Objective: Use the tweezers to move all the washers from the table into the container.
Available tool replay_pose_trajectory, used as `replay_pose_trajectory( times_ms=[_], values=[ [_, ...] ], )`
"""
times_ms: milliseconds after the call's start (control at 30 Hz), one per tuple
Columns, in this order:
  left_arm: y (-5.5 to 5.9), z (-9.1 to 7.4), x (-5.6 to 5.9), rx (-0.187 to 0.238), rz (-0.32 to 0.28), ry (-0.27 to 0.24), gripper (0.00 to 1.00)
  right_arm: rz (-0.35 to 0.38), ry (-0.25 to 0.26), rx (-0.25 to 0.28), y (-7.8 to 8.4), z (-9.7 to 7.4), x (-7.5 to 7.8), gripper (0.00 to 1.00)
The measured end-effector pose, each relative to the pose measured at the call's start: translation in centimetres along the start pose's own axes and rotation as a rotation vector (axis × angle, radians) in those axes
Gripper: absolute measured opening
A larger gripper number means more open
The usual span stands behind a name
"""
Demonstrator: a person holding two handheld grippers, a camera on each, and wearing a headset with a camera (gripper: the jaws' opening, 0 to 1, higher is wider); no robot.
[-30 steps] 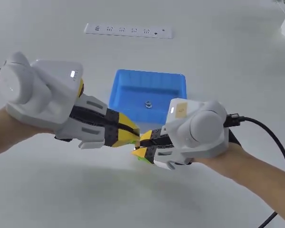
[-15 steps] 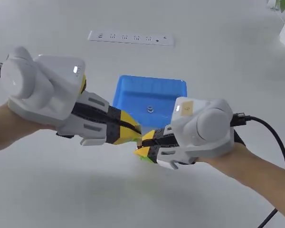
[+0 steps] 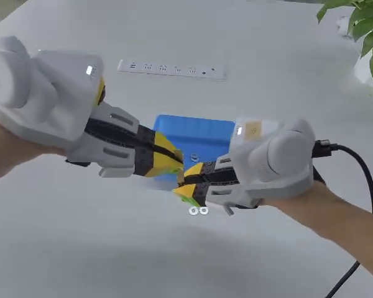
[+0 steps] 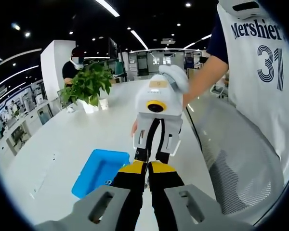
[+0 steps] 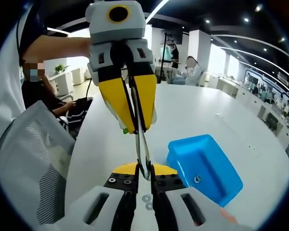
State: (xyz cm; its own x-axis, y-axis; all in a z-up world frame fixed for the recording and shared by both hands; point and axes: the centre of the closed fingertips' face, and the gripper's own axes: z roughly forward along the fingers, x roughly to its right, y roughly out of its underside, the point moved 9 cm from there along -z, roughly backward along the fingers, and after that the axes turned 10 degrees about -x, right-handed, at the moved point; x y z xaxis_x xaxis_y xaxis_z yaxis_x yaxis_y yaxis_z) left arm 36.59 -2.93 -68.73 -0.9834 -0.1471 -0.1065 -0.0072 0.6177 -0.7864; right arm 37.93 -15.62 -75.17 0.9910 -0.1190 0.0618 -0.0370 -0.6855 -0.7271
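Note:
My left gripper [image 3: 177, 166] and right gripper [image 3: 188, 183] meet tip to tip above the table, in front of the blue container [image 3: 174, 127]. In the right gripper view thin metal tweezers [image 5: 141, 144] run from the left gripper [image 5: 135, 126], whose yellow jaws are shut on them, down into the right gripper [image 5: 144, 171], also shut on them. Two washers [image 3: 199, 211] lie side by side on the table just under the right gripper, and again as washers [image 5: 147, 202] between its jaws. One washer [image 3: 194, 158] lies inside the container [image 5: 216, 175].
A white power strip [image 3: 171, 68] lies behind the container. A potted plant [image 3: 360, 31] stands at the far right corner. A black cable [image 3: 360, 186] trails from the right gripper. A mesh chair [image 5: 33, 159] and people stand beyond the table's edge.
The head camera has tilted, so the scene shifted. Both grippers stay tip to tip but sit higher, and two washers on the table now show beneath the right gripper.

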Motion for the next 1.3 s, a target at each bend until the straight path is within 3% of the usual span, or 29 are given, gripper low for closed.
replay_pose_trajectory(
  times_ms=[367,733,967,1300],
  values=[
    [-1.8,-1.0,-1.6,0.014,0.062,-0.029,0.07,-0.034,0.059,0.012,-1.5,-1.6,1.7,0.10],
    [-2.2,-0.6,-3.6,-0.004,0.103,-0.035,0.07,-0.010,0.091,0.021,-1.6,-1.5,3.8,0.10],
    [-1.8,-0.1,-5.4,-0.011,0.104,-0.045,0.07,-0.019,0.110,0.020,-1.5,-0.9,5.6,0.10],
    [-0.3,1.9,-7.6,-0.048,0.079,-0.054,0.07,-0.003,0.121,-0.016,-0.1,0.8,7.7,0.10]
  ],
)
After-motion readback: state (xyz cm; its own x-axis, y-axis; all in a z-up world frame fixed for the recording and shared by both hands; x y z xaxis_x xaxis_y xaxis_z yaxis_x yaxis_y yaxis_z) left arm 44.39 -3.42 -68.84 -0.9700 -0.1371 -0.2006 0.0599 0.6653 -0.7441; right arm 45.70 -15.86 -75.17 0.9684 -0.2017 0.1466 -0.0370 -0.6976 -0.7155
